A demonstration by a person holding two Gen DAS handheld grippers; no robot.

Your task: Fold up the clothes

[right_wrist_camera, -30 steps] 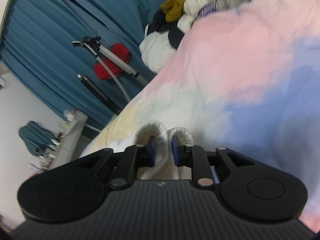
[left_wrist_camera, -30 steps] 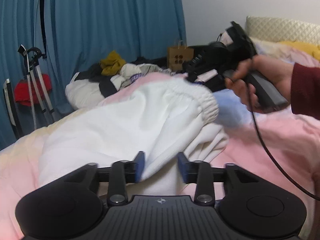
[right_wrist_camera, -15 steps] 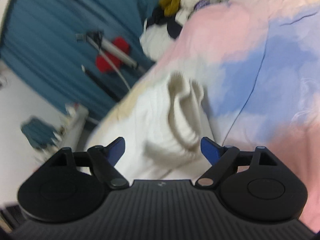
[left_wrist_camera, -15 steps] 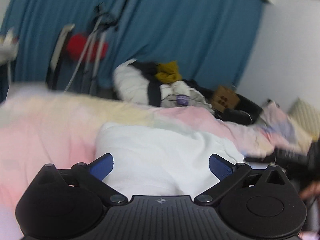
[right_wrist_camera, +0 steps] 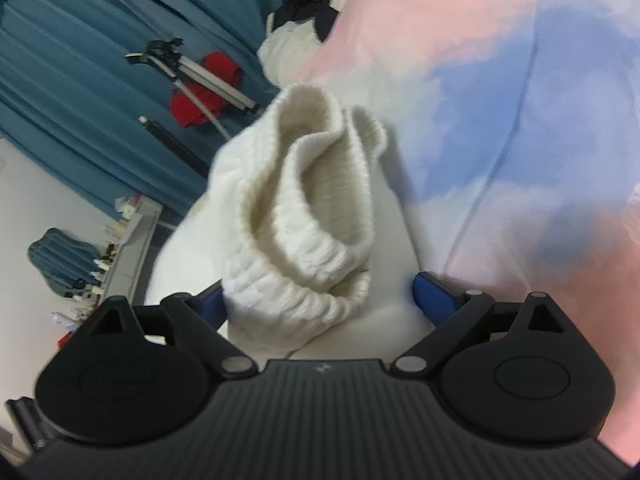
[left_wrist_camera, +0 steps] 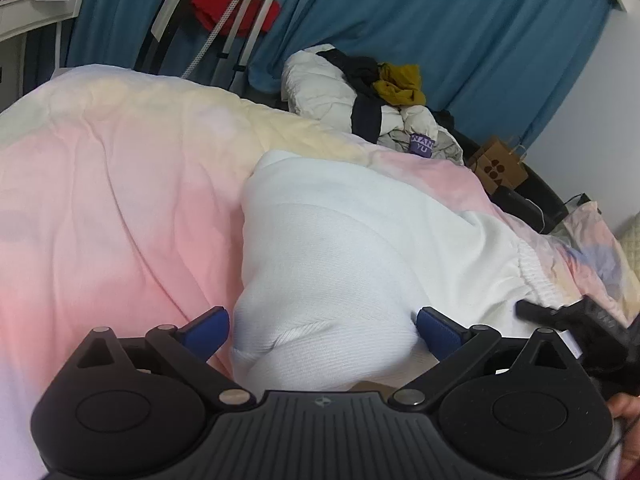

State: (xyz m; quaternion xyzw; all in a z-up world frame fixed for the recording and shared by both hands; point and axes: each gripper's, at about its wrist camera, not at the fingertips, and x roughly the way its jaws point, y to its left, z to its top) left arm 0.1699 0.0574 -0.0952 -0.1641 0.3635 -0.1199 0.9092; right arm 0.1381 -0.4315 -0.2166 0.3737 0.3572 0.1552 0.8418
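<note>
A white knit garment (left_wrist_camera: 352, 248) lies folded over on the pastel bed cover (left_wrist_camera: 120, 200). My left gripper (left_wrist_camera: 322, 330) is open, its blue pads on either side of the near fold without pinching it. In the right wrist view the garment's ribbed elastic band (right_wrist_camera: 312, 216) bulges up in loops. My right gripper (right_wrist_camera: 326, 300) is open with the band between the spread pads. The right gripper's black body shows at the right edge of the left wrist view (left_wrist_camera: 580, 320).
A heap of other clothes (left_wrist_camera: 368, 100) with a mustard piece lies at the far side of the bed. A tripod with a red cloth (left_wrist_camera: 228, 12) stands by the blue curtain. A brown paper bag (left_wrist_camera: 500, 166) sits at the back right. A shelf (right_wrist_camera: 128, 240) is at the left.
Both grippers were shut on the white garment a second ago; both have opened and let it go. The garment now rests on the bed, and both cameras have swung to new angles.
</note>
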